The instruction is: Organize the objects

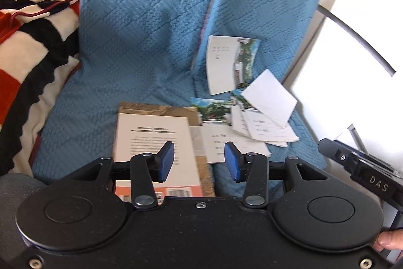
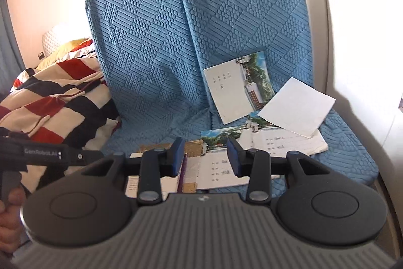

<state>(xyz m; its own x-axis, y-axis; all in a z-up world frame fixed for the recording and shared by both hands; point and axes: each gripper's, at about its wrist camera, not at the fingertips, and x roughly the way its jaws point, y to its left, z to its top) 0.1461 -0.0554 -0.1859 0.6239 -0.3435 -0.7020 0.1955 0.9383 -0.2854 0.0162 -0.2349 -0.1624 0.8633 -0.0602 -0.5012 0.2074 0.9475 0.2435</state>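
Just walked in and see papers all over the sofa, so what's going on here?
A person is tidying papers on a blue-covered sofa, holding a two-finger gripper in each hand. Both the left gripper and the right gripper are open and empty, held above the seat. A book lies flat on the seat, with loose booklets scattered beside it. One photo booklet leans against the backrest, a blank white sheet beside it. A striped blanket lies heaped at the left.
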